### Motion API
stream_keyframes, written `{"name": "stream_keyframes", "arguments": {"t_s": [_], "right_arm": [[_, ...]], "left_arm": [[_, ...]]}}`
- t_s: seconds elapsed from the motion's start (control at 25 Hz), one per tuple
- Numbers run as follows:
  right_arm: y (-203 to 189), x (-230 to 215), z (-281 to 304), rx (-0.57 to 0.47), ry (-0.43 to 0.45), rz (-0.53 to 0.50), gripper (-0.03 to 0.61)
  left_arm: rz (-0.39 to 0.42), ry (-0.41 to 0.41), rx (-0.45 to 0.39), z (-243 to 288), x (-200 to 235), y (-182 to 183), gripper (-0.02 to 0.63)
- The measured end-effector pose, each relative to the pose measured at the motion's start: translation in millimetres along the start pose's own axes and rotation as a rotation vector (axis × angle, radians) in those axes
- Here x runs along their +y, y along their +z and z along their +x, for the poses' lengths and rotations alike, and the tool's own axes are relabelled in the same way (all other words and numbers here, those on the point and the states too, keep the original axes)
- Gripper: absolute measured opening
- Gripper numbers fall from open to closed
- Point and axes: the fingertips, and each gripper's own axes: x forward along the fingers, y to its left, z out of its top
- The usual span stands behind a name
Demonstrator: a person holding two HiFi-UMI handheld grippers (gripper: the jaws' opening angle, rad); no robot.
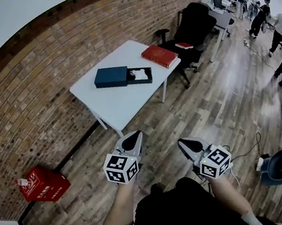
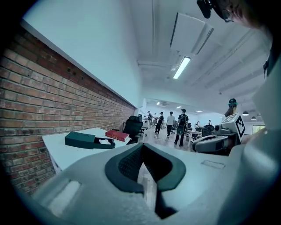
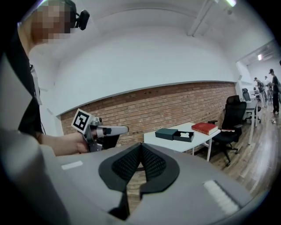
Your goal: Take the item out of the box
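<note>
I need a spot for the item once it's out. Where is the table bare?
The table is barest at its near end, in front of the dark box. A narrower strip lies between box and brick wall. Around the open tray and red book it is crowded.

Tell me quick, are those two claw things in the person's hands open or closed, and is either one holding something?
Left gripper: closed, holding nothing.
Right gripper: closed, holding nothing.

Teal box [image 1: 111, 77] flat on table [image 1: 114, 107], tray [image 1: 140, 76] slid out, white item [image 1: 139, 74] inside.
</note>
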Motion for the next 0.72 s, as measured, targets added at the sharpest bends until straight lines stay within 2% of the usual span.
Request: {"name": "stream_keyframes", "arguments": {"t_s": [0.12, 0.28, 0.44, 0.72], "right_arm": [[9.3, 1.1, 3.0, -0.018, 0.014, 0.013, 0.0], [18.7, -17.6, 8.3, -0.038, -0.006, 0.031, 0.0], [17.3, -30.4, 28.9, -0.05, 0.012, 0.066, 0.0], [19.4, -83.9, 84.0, -0.044, 0.068, 0.117, 0.0]], "left_arm": [[-0.006, -0.001, -0.001, 0.7, 4.7, 2.3, 0.005], [0.01, -0.006, 0.005, 8.1, 7.3, 8.1, 0.005], [0.029, -0.001, 0.025, 19.1, 19.5, 11.2, 0.005], [0.038, 0.015, 0.072, 75.5, 53.1, 18.1, 0.005]]}}
